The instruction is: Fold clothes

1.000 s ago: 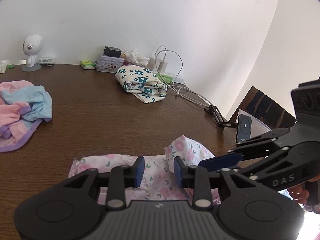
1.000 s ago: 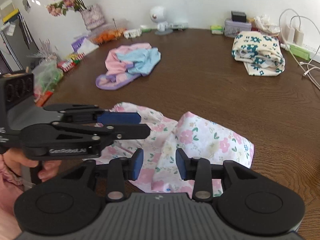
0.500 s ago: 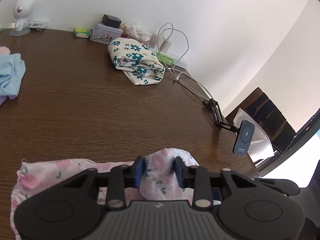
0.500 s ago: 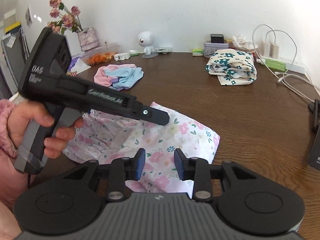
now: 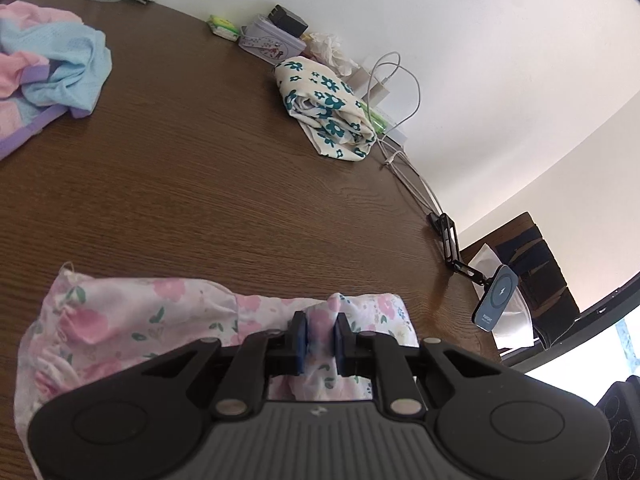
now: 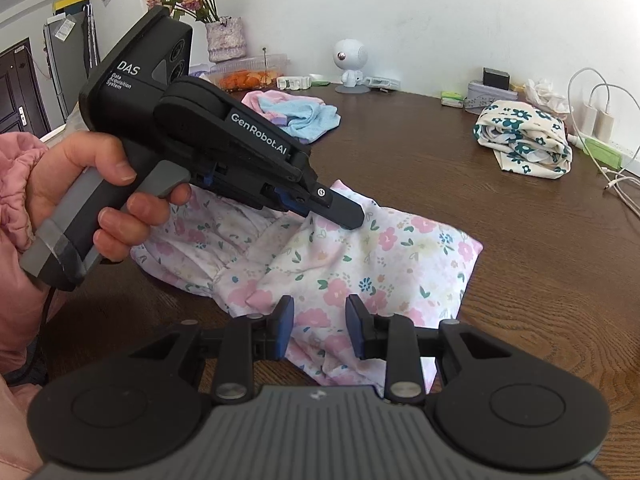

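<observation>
Pinched now in the left gripper (image 5: 319, 336): a raised ridge of the pink floral garment (image 6: 360, 256), jaws just closed in on it, blue pads pressing the cloth from both sides, the rest of the piece spread flat on the brown table (image 5: 200, 184) out to the left and under the tool. Over at the right gripper (image 6: 320, 330), jaws just narrowing but not touching the cloth, the near hem of the same garment lying between and below the fingertips. Farther back, well apart: a folded cream cloth with teal flowers (image 6: 524, 140) and a rumpled pink-and-blue garment (image 5: 44, 64).
</observation>
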Tool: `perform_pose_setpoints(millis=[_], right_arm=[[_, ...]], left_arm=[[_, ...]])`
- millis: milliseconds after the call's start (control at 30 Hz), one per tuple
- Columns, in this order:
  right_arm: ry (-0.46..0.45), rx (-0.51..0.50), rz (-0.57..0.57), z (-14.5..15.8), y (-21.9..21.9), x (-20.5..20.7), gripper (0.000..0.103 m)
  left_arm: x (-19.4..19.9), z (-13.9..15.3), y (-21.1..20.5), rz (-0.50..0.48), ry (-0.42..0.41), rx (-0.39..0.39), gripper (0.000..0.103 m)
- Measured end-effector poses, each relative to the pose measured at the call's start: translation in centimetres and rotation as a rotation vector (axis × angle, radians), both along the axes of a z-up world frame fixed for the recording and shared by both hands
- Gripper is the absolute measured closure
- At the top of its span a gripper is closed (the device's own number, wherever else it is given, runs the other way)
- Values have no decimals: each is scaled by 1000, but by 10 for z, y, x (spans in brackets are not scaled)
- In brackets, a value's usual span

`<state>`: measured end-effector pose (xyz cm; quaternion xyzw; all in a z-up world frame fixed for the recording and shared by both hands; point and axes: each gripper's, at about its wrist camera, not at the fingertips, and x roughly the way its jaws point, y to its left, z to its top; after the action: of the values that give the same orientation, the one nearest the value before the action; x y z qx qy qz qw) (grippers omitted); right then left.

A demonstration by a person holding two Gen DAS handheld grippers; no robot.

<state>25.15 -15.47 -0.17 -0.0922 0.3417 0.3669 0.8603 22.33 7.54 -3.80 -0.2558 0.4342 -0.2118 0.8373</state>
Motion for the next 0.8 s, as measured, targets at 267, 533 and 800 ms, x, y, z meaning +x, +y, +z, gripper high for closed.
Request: perform_pose_setpoints(millis=[267,533,800], right_arm=[[-10,81,-4,15,-10,-3,66],[-64,157,-138,40,-50,12,60],[-34,134,-179,17,-43,27,69]], left_arm=[[-13,16,14,13,-94,-14,69],[-59,66,12,1,-321,169,60],[-81,42,-63,-248,-359,343,91]])
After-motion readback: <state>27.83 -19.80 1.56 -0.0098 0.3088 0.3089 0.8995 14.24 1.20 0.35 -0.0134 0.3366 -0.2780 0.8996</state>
